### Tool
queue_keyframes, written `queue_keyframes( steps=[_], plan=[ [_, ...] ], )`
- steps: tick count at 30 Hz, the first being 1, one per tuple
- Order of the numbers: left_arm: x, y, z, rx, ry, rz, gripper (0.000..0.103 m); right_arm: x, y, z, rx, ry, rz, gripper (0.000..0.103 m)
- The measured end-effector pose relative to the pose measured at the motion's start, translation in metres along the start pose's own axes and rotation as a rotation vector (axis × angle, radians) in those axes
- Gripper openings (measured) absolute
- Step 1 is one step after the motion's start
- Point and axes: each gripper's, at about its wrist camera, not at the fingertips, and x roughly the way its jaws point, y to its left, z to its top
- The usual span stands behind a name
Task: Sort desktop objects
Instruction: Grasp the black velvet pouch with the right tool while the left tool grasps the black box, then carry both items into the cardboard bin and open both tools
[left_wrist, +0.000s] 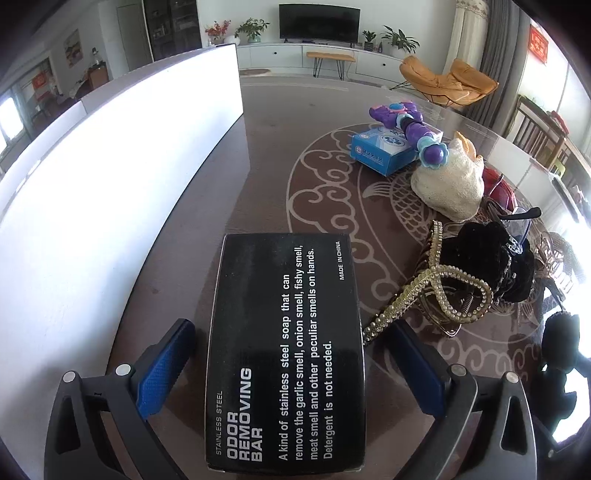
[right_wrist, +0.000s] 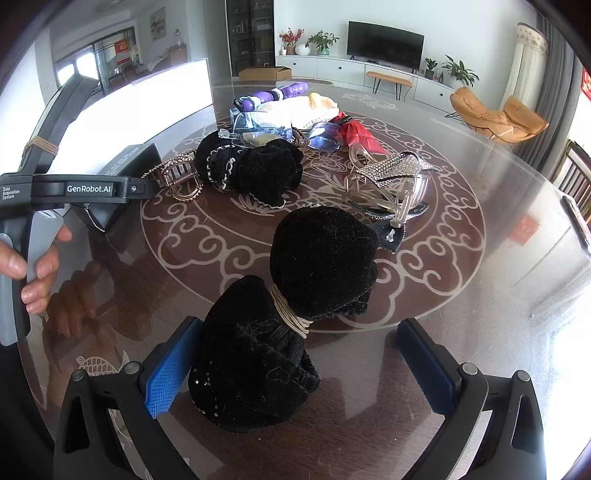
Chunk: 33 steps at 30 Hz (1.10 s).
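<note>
Strong daylight pours in from the right, blowing out the window area in both views. The tall white rectangular panel (left_wrist: 110, 177) is overexposed to a featureless glare. The glossy glass-topped brown patterned table (right_wrist: 461, 295) carries pale sheen and mirrors a hand (lower left of the right wrist view). Fisheye bending curves the edges, corners vignette black, and nearby print stays sharp.

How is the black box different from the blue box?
The black box has white words and lies between the open left tongs; the blue box sits farther off. A purple toy rests on the blue box; nothing rests on the black one. Both lie flat on the table.
</note>
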Motion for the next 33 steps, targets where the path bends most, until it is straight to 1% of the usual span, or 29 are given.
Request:
queue_keyframes(
  steps=[4,6,7,8,9,10,13,16,17,19,21,23,24,26,27,28,29,30,31,32,33],
  plan=[
    [0.002,0.002,0.006,0.072,0.047,-0.041,0.103,0.000,0.000,0.000,0.000,0.000,0.000,0.103],
    [-0.003,0.005,0.003,0.073,0.055,-0.037,0.103,0.000,0.000,0.000,0.000,-0.001,0.000,0.103],
    [-0.009,0.006,-0.002,0.072,0.035,-0.040,0.091,0.000,0.000,0.000,0.000,-0.001,0.000,0.103],
    [-0.015,0.006,-0.007,0.081,0.018,-0.044,0.076,0.000,0.000,0.000,0.000,-0.001,-0.001,0.103],
    [-0.022,0.006,-0.014,0.091,0.006,-0.049,0.069,0.000,0.000,0.000,0.000,-0.001,-0.001,0.103],
    [-0.029,0.006,-0.021,0.097,-0.001,-0.050,0.059,0.000,0.000,0.000,0.000,-0.001,-0.001,0.103],
    [-0.044,0.010,-0.044,0.095,0.012,-0.059,0.058,0.001,0.000,0.000,0.000,-0.001,-0.001,0.103],
    [-0.056,0.012,-0.063,0.099,0.043,-0.076,0.058,0.001,-0.001,0.000,0.002,-0.002,0.003,0.103],
    [-0.059,0.012,-0.067,0.111,0.059,-0.072,0.058,0.000,-0.002,-0.001,0.004,-0.005,0.014,0.103],
    [-0.060,0.009,-0.070,0.121,0.091,-0.059,0.059,-0.001,-0.006,0.000,-0.008,0.027,0.047,0.103],
    [-0.061,0.006,-0.071,0.122,0.098,-0.054,0.062,-0.008,-0.018,0.001,0.063,0.079,0.101,0.103],
    [-0.060,0.005,-0.070,0.112,0.098,-0.029,0.078,-0.018,-0.031,0.002,0.174,0.103,0.167,0.103],
    [-0.059,0.006,-0.069,0.097,0.099,-0.028,0.079,-0.022,-0.035,0.004,0.222,0.114,0.183,0.103],
    [-0.057,0.007,-0.068,0.075,0.098,-0.039,0.079,-0.021,-0.036,0.010,0.262,0.138,0.199,0.103],
    [-0.057,0.006,-0.068,0.080,0.094,-0.036,0.079,-0.018,-0.034,0.014,0.259,0.144,0.192,0.103],
    [-0.056,0.004,-0.067,0.084,0.084,-0.041,0.071,-0.015,-0.029,0.019,0.243,0.149,0.173,0.103],
    [-0.059,0.002,-0.066,0.091,0.067,-0.036,0.058,-0.009,-0.023,0.024,0.217,0.153,0.154,0.103],
    [-0.060,0.001,-0.066,0.095,0.069,-0.034,0.058,-0.003,-0.016,0.027,0.177,0.163,0.136,0.095],
    [-0.062,0.001,-0.067,0.095,0.068,-0.035,0.058,0.006,-0.010,0.030,0.123,0.177,0.105,0.073],
    [-0.065,0.002,-0.070,0.088,0.063,-0.042,0.058,0.005,-0.001,0.032,0.050,0.153,0.032,0.058],
    [-0.070,0.004,-0.072,0.073,0.056,-0.055,0.058,0.004,0.003,0.032,0.020,0.149,0.050,0.033]
  ],
)
